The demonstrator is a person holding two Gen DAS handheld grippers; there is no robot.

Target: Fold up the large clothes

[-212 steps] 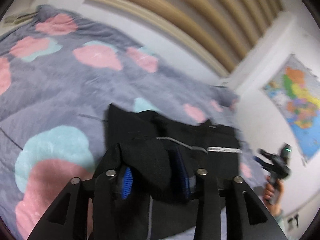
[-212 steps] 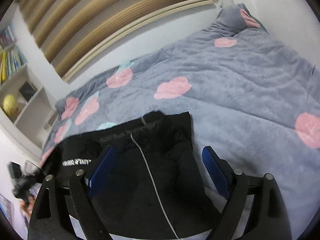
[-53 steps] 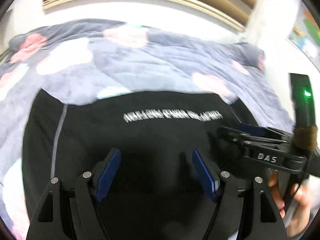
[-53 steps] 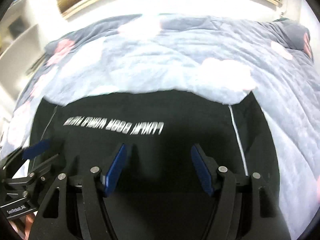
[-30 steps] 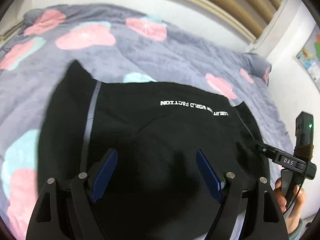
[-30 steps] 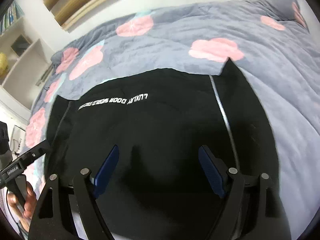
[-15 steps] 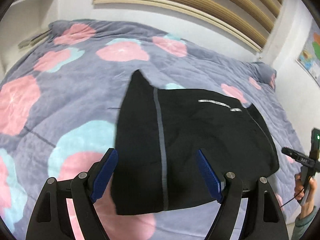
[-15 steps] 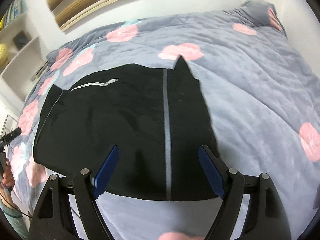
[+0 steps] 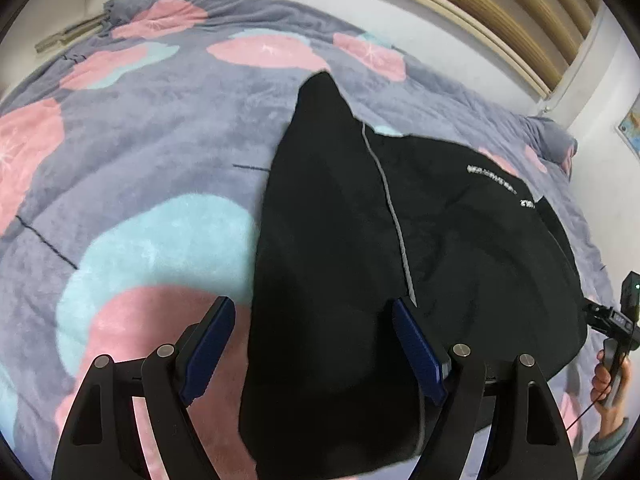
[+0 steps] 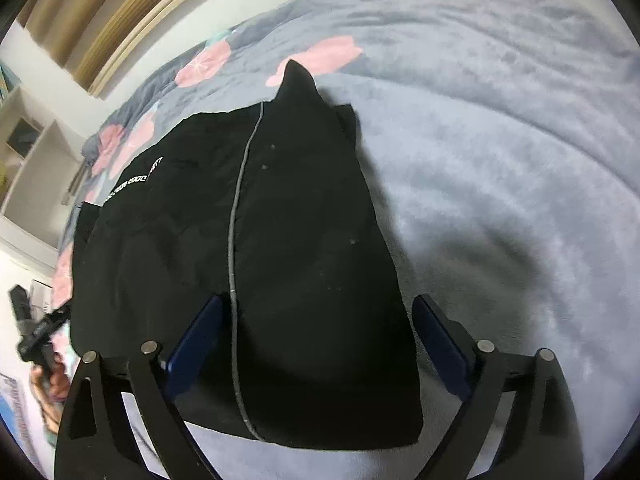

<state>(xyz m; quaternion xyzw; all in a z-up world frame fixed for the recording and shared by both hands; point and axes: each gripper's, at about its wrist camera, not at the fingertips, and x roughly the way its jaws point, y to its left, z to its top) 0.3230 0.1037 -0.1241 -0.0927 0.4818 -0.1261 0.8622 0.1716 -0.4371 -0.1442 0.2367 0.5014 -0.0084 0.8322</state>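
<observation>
Tools [image 9: 316, 344] [image 10: 316, 344] agape over blanket [image 9: 140, 152], garment [image 9: 400, 260]; shelves [image 10: 36, 168] perhaps leftward.

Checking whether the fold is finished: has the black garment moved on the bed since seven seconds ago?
Yes. The black garment was bunched in the fingers of the left gripper; now it lies spread flat across the flowered blanket, released.

Bedroom: floral bed quilt [image 9: 132, 152]
</observation>
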